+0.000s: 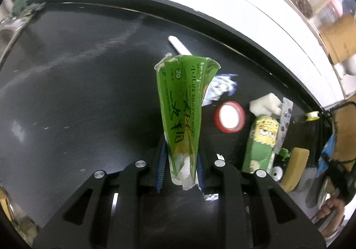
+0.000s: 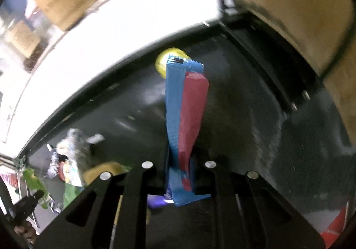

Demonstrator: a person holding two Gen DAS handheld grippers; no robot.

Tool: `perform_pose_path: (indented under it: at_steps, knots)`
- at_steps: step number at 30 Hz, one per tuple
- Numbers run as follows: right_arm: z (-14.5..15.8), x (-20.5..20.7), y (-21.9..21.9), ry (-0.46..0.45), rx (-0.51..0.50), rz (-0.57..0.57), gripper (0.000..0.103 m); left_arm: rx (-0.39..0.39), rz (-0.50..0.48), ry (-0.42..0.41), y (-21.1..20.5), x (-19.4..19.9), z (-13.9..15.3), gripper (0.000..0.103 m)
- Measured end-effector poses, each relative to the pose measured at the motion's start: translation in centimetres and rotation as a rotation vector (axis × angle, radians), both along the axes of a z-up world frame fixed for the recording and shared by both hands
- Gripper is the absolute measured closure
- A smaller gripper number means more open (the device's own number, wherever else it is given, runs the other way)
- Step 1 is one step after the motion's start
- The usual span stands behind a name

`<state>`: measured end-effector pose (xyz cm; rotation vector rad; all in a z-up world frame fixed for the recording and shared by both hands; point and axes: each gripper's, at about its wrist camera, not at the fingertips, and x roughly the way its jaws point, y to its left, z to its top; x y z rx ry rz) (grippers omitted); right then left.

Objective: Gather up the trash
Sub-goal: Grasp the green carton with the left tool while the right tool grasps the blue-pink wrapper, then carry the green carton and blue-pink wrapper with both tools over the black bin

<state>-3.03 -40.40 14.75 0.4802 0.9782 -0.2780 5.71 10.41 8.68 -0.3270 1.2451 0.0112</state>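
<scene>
My left gripper [image 1: 180, 155] is shut on a green wrapper [image 1: 181, 102] with printed writing, which stands up between the fingers above the black table [image 1: 77, 75]. Beyond it on the table lie a blue-and-white wrapper [image 1: 220, 87], a red-rimmed white lid [image 1: 229, 116] and a green cartoon packet [image 1: 262, 142]. My right gripper [image 2: 180, 160] is shut on a blue and red wrapper [image 2: 187, 104], held up over the black table [image 2: 244, 104]. A yellow round object [image 2: 163, 61] shows behind the wrapper's tip.
On the left wrist view's right side lie a white foam piece [image 1: 264, 105], a silver blister strip [image 1: 284, 120], a yellow sponge [image 1: 296, 167] and a white stick [image 1: 179, 45]. A pile of litter [image 2: 71, 160] sits at the right wrist view's lower left. A person's hand [image 1: 331, 211] shows at the edge.
</scene>
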Motion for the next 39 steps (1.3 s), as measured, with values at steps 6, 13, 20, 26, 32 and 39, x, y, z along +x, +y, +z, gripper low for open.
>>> perform_pose_path:
  at_steps: [6, 13, 20, 26, 32, 39]
  knots:
    - [2.5, 5.2, 8.6, -0.04, -0.055, 0.209, 0.089, 0.003, 0.14, 0.0, 6.0, -3.7, 0.6, 0.08]
    - [2.6, 9.3, 24.7, -0.029, -0.039, 0.505, 0.089, -0.002, 0.351, -0.015, 14.6, -9.3, 1.4, 0.08]
    - [3.3, 8.5, 37.1, -0.04, -0.069, 0.747, 0.089, -0.052, 0.444, -0.072, 18.9, -11.6, 2.6, 0.08]
    - [4.1, 7.7, 40.3, -0.063, -0.094, 0.788, 0.089, -0.271, 0.369, -0.179, 18.1, -10.0, 4.4, 0.08]
    - [4.7, 7.6, 35.9, -0.063, -0.116, 0.702, 0.089, -0.318, 0.284, -0.209, 14.7, -7.0, 5.7, 0.08]
    - [4.9, 7.5, 31.2, -0.041, -0.133, 0.598, 0.089, -0.099, 0.204, -0.187, 11.0, -4.3, 5.4, 0.08]
